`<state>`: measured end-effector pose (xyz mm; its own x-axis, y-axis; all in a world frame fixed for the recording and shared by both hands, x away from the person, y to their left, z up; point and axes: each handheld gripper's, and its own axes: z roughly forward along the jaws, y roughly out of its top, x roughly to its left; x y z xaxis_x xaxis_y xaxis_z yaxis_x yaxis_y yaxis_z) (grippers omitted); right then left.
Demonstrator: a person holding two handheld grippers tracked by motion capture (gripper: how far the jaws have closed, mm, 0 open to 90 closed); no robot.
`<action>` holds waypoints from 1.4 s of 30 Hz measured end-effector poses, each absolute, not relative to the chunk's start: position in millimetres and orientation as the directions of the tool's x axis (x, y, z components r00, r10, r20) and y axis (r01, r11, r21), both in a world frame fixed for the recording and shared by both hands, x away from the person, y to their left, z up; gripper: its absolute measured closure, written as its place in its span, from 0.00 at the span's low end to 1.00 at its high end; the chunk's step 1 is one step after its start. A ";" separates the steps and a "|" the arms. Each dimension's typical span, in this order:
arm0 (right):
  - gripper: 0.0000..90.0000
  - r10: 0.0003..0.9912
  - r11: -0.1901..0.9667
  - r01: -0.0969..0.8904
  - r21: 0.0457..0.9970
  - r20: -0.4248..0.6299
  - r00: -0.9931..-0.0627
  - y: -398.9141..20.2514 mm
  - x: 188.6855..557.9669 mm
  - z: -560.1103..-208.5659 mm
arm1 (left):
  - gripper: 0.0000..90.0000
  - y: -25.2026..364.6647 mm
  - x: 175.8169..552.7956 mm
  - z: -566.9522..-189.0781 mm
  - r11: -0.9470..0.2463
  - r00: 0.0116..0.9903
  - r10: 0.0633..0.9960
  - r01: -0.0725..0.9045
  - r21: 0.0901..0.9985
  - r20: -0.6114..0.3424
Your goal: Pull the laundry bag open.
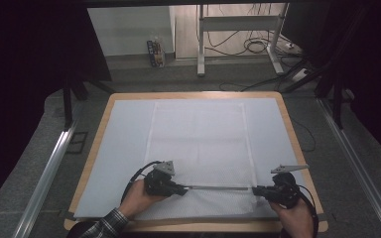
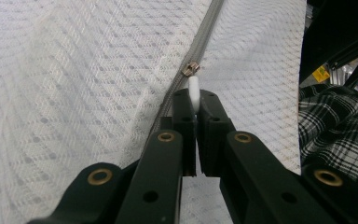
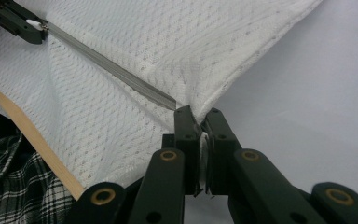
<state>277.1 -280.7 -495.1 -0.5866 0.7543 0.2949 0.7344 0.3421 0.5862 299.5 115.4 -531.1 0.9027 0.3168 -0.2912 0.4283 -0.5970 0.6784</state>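
At the worktop's (image 1: 278,106) six o'clock edge, the zipper (image 1: 218,188) is stretched nine-to-three: its white pull tab (image 2: 194,91) is clamped by the left tool (image 1: 182,189), and the fabric cover's (image 1: 198,134) corner, apparently, by the right tool (image 1: 254,189).

Dim, grainy high view with black edges; both gripper views brighter, softly blurred up close.

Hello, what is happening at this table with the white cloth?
A person works a zipper on a white mesh cover with two grippers. The left gripper is shut on the white zipper pull. The right gripper is shut on the cover's edge at the zipper's end, holding it taut.
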 end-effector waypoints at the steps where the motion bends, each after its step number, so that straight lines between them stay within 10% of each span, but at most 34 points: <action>1: 0.95 0.753 0.344 0.734 0.585 0.295 -0.588 -280.4 277.1 -495.3 | 0.97 115.7 299.1 -531.1 -0.597 0.903 0.318 0.428 0.678 -0.290; 42: 0.94 0.758 0.343 0.740 0.579 0.294 -0.582 -283.8 277.1 -496.7 | 0.97 164.1 289.7 -529.9 -0.565 0.868 0.374 0.493 0.662 -0.328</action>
<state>277.1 -283.8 -496.7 -0.5818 0.7583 0.2943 0.7396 0.3426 0.5794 289.7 164.1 -529.9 0.8678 0.3736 -0.3275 0.4929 -0.5647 0.6619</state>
